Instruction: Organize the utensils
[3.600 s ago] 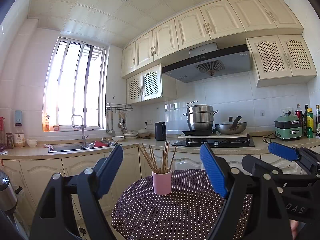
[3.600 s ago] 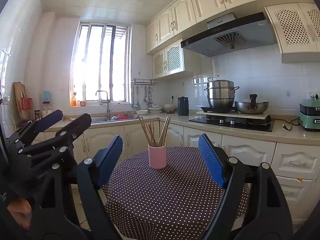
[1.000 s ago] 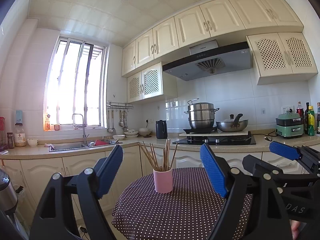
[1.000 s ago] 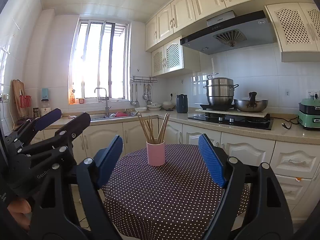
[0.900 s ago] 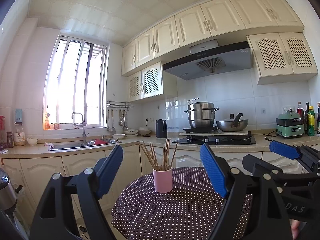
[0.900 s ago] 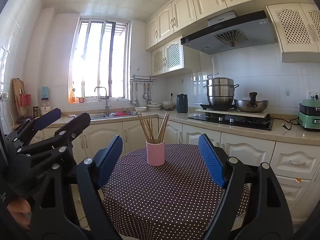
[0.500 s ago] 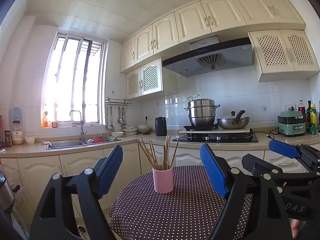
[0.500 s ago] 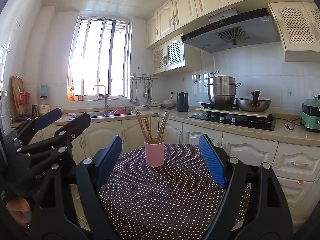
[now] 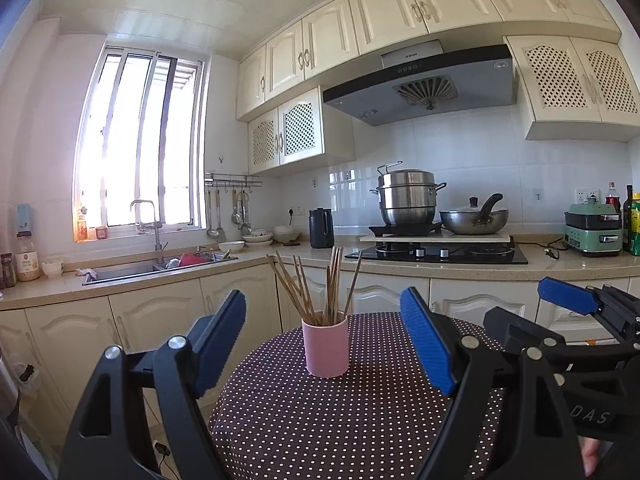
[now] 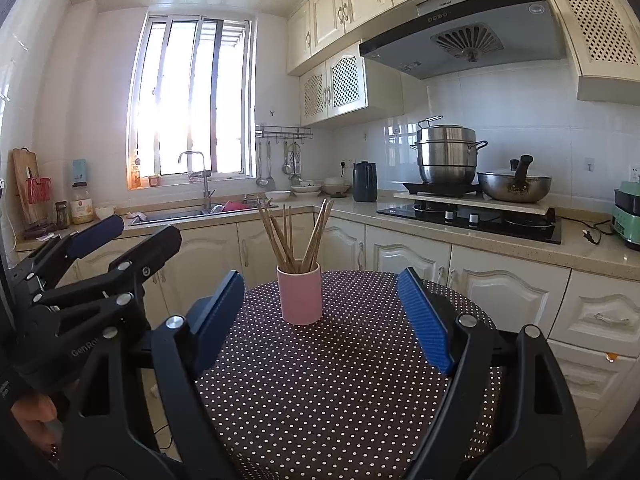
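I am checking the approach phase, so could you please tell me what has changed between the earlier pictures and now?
Both open grippers, left and right, have advanced toward the pink cup of chopsticks, which now looks larger and nearer in both views. Nothing was gripped or released. The cup, chopsticks and dotted tablecloth stayed as they were.

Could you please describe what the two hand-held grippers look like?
Both look alike: the left hand-held gripper and the right hand-held gripper have black plastic linkage arms joined by silver pivot screws, ending in flat, ribbed blue pads. White lettering marks their bodies, only partly readable. No cables or sleeves show.
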Tool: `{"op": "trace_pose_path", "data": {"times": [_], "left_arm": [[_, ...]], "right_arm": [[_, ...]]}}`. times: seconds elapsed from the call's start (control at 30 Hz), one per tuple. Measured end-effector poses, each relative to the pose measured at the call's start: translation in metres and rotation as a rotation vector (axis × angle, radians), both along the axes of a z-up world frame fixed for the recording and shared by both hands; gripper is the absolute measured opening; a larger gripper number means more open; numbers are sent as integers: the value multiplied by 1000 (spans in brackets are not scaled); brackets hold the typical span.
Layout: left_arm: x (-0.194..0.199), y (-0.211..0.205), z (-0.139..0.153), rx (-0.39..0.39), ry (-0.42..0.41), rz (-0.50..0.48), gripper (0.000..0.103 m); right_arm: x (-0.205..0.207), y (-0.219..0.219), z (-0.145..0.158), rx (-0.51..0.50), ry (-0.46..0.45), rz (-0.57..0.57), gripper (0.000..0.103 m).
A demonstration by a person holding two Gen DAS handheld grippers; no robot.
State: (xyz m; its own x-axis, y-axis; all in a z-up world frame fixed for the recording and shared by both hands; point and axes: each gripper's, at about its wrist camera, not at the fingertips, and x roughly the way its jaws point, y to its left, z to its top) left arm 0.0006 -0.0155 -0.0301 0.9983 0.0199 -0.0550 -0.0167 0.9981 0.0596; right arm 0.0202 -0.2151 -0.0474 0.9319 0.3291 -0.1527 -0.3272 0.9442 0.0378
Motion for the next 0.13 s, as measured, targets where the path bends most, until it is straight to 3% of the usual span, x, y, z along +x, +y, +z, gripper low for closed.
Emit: {"op": "trace_pose_path", "data": {"times": [0.13], "left_arm": [[31,-2,-11,-3,73,-2,78]], "right_arm": [[27,-1,-10,-14,47,-6,79]]}}
